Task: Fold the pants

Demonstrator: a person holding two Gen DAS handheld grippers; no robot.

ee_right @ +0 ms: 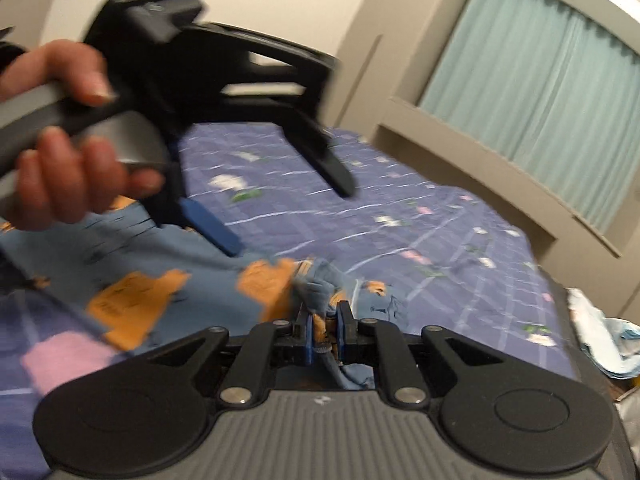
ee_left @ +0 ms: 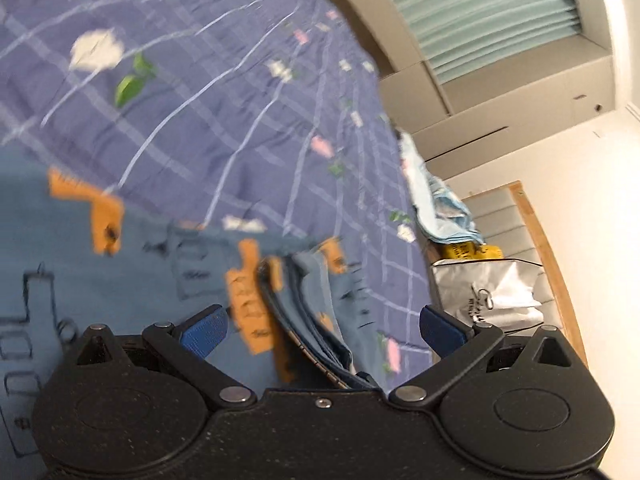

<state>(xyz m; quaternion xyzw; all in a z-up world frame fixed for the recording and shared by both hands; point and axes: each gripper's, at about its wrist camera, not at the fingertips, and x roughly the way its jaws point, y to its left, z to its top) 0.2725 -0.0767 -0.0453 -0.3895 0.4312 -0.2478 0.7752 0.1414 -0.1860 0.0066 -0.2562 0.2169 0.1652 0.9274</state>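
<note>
Blue pants (ee_left: 120, 264) with orange patches and dark line drawings lie on a purple checked bedsheet (ee_left: 224, 92). My left gripper (ee_left: 322, 334) is open, its blue pads (ee_left: 206, 332) wide apart over a bunched edge of the pants (ee_left: 316, 292). In the right wrist view my right gripper (ee_right: 324, 334) is shut on a bunched fold of the pants (ee_right: 320, 292). The left gripper (ee_right: 288, 208) shows there too, held in a hand (ee_right: 68, 176) above the pants (ee_right: 132, 276), fingers spread open.
The bedsheet (ee_right: 420, 232) covers the bed. A light blue cloth pile (ee_left: 440, 208), a yellow item (ee_left: 472, 250) and a silver bag (ee_left: 492, 292) sit off the bed's right edge. A curtained window (ee_right: 532, 92) and beige walls stand behind.
</note>
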